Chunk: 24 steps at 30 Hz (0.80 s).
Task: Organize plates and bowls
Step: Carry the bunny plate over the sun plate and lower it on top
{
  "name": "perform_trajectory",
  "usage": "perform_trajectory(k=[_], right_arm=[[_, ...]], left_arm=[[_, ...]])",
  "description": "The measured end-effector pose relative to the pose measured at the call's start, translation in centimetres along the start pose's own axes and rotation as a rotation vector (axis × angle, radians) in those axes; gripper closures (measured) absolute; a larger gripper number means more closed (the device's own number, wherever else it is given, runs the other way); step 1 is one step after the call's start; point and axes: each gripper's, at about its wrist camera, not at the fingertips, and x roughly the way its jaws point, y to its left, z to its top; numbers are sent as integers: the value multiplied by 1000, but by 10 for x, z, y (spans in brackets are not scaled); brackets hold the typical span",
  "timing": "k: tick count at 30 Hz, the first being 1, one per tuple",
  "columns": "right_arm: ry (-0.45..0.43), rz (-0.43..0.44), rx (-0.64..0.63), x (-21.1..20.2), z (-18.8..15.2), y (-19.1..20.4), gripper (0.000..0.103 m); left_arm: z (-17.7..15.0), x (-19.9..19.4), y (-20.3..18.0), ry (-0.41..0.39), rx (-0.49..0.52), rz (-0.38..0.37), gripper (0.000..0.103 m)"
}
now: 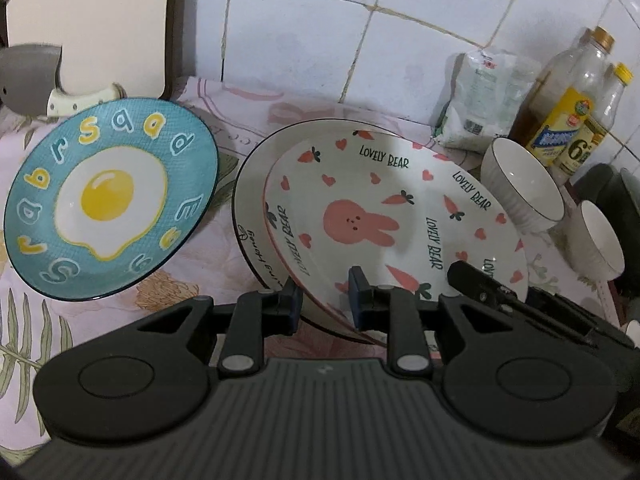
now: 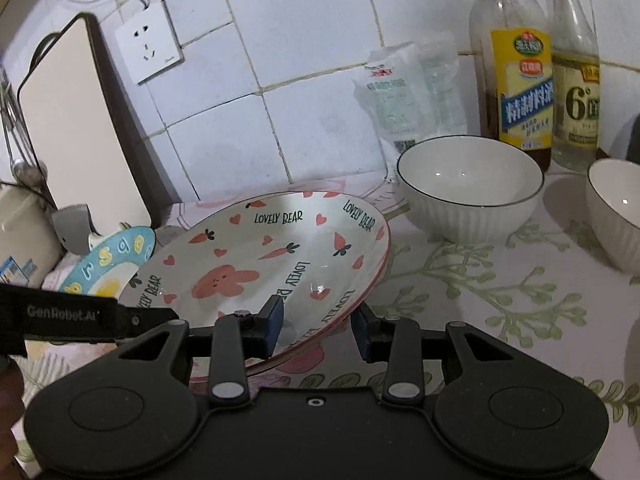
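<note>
Two tools meet at the rabbit plate (image 2: 256,256), the pink-rimmed dish printed with carrots, hearts and "LOVELY BEAR". The right tool (image 2: 318,326) has its blue-padded fingers (image 2: 274,320) astride the plate's near rim, one above and one below, and the plate sits tilted up off the floral-clothed worktop (image 2: 480,300). The left tool (image 1: 324,300) also straddles the near edge of this plate, its fingers (image 1: 360,292) spread with a gap between them; whether they press the rim I cannot tell. In the left wrist view the rabbit plate lies over a larger black-rimmed white plate (image 1: 250,184). Left of both rests the blue fried-egg plate (image 1: 108,200), apart from them. To the right stand two white ribbed bowls (image 2: 470,188), side by side, with two sauce bottles (image 2: 520,72) and a plastic bag (image 2: 408,92) behind them against the tiled wall (image 2: 280,40).
</note>
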Motion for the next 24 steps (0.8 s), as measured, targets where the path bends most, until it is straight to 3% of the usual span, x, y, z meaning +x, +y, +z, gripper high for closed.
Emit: perform_trajectory(k=[10,14,22,24], right_arm=[[-20,-18,-109,11,2,-1,57],[-33,-26,-115,14,2,-1,56],[-19,-16,-95,21,3,-5,57],[-16,-22,-101,21,1,-5,57]], left_arm=[[10,6,12,92,-89,-54,79],[21,10,10,161,-86,-65,71],[32,12,-10,236,14,30,62],[30,8,-15,237,53,80,52]])
